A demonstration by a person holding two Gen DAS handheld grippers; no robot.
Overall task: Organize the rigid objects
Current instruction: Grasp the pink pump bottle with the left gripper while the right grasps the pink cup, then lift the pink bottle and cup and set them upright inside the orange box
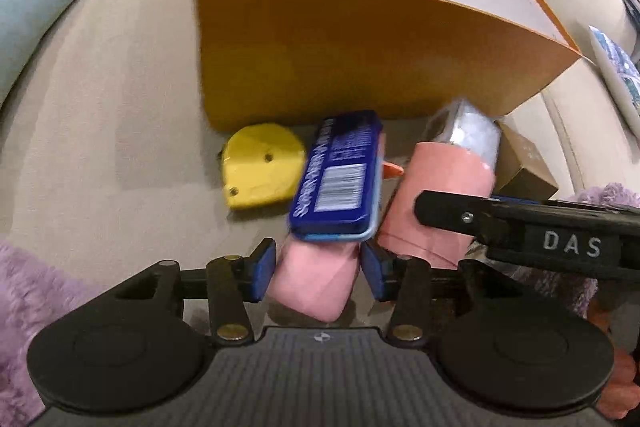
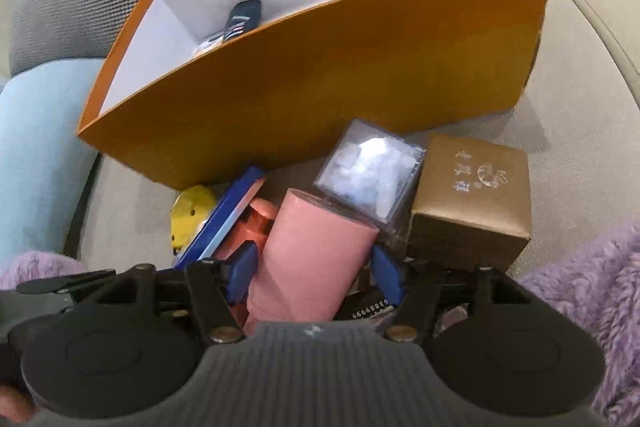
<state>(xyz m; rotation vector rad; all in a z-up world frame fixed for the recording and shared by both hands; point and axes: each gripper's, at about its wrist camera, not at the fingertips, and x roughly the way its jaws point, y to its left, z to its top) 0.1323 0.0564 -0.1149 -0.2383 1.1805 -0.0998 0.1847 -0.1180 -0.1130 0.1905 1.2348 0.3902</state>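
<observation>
Tools first: the left tool (image 1: 318,269) stands released, its blue pads (image 1: 264,267) on either side of a pink block (image 1: 316,281) with gaps visible, so not clamped. A blue tin (image 1: 338,173) with a barcode leans across the far end of that block. The right tool (image 2: 312,271) is likewise parted around a pink cylinder (image 2: 312,259) — one pad near its left flank, the other apart from its right flank.

Beyond, on the beige sofa cushion (image 1: 112,115): a yellow tape measure (image 1: 262,165) left of the tin, a clear plastic box (image 2: 370,171) against the cylinder's far end, a gold box (image 2: 472,195) to the right. Farther still stands an orange storage box (image 2: 340,67) — white inside, holding a dark item (image 2: 242,17) at its left end.
</observation>
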